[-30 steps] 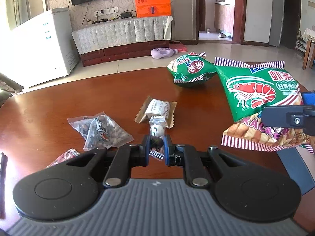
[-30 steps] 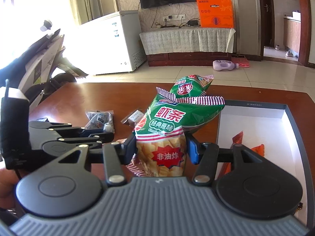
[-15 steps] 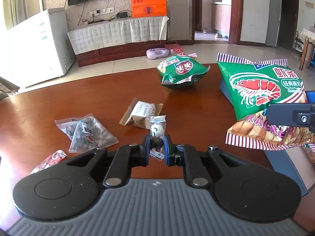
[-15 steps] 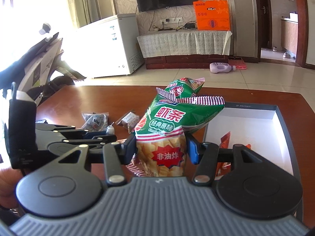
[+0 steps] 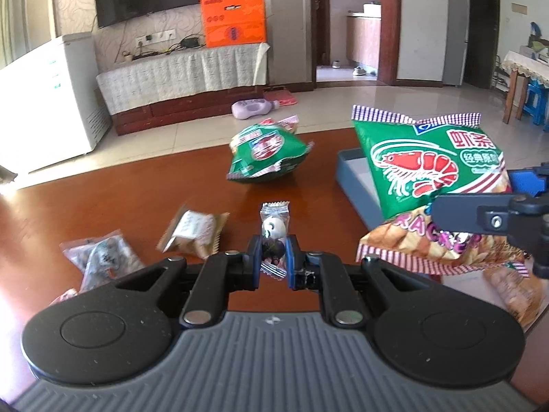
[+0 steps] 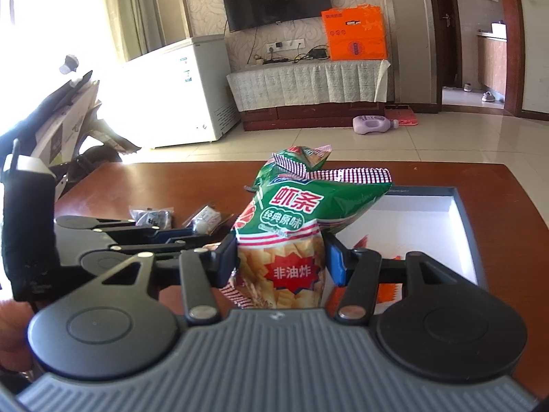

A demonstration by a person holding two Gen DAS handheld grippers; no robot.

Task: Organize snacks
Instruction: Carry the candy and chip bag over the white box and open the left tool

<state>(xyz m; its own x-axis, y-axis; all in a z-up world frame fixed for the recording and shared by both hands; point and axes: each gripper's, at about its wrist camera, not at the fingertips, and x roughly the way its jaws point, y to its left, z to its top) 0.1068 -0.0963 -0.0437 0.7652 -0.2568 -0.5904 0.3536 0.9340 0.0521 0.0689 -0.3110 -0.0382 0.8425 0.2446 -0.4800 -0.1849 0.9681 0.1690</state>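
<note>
At lower centre of the left wrist view, the left hand-held gripper (image 5: 273,261) pinches a small clear-wrapped candy (image 5: 274,231) above the brown counter (image 5: 120,192). The right hand-held gripper (image 6: 280,260) clamps a green shrimp-cracker bag (image 6: 295,237) upright at frame centre, just left of the white-lined grey box (image 6: 461,216). A second green bag (image 5: 266,152) lies at upper centre of the counter.

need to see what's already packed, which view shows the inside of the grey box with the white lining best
The right wrist view: the grey box with the white lining shows its open floor and an orange packet inside. The left wrist view shows only a corner behind the green shrimp-cracker bag.
</note>
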